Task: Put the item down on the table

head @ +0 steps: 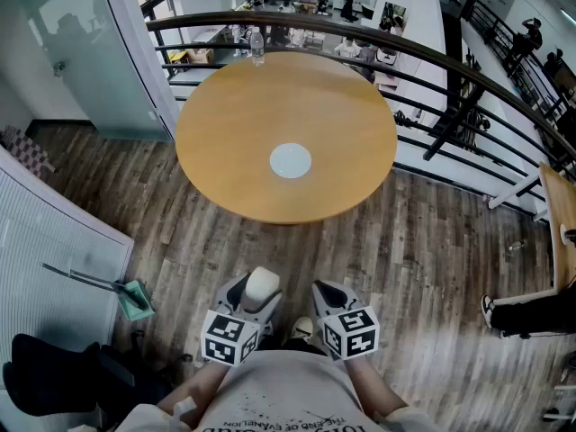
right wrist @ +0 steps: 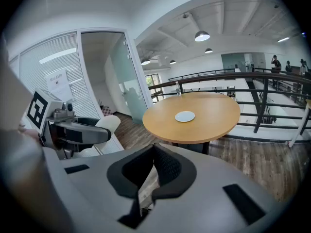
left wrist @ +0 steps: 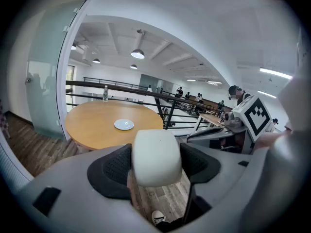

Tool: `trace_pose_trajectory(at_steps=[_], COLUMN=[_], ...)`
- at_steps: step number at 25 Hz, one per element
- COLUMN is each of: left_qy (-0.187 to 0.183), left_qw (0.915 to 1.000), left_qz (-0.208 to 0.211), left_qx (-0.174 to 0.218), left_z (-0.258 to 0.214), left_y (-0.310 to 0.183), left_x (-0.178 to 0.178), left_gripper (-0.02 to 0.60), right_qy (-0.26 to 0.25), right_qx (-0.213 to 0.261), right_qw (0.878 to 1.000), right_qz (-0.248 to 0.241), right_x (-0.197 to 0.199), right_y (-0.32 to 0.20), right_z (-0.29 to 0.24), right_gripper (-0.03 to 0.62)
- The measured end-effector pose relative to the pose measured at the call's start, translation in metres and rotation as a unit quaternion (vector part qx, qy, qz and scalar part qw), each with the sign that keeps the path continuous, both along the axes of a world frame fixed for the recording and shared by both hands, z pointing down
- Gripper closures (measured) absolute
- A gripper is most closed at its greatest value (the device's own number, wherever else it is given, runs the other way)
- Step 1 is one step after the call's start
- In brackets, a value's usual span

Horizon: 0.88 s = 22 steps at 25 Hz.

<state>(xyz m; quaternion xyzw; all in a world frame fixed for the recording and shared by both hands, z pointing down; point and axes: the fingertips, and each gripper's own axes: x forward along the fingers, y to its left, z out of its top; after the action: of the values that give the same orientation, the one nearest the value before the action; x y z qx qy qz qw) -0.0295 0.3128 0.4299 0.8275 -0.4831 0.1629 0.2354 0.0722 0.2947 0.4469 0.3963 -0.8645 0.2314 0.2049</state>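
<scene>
The white item is clamped in the left claw, right claw clenched empty, and is best carried level onto the worktop ahead, short of the plate.

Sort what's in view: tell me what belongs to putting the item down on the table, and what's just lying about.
For the job: white item, gripped in the left gripper; round wooden table.

Lying about: white plate and water bottle on the table; green dustpan on the floor; right gripper, holding nothing.
</scene>
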Motion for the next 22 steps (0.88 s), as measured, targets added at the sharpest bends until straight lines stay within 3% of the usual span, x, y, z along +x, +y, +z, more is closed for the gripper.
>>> trace_pose_trajectory(at_steps=[9,22], left_qy=[-0.003,-0.001], left_qw=[1.0,0.9997], left_qz=[0.002,0.023], left_qx=[-0.001,0.007], left_z=[0.002,-0.003], left_y=[0.0,0.001], left_x=[-0.003,-0.021], left_gripper=[0.261,0.261], right_qy=[0.003,-0.011], right_qx=[-0.001,-0.003], right_qw=[1.0,0.999], right_qz=[-0.006,0.03], right_x=[-0.006,-0.018], right_y=[0.002,0.003], right_z=[0.001,-0.001], right_gripper=[0.569,0.568])
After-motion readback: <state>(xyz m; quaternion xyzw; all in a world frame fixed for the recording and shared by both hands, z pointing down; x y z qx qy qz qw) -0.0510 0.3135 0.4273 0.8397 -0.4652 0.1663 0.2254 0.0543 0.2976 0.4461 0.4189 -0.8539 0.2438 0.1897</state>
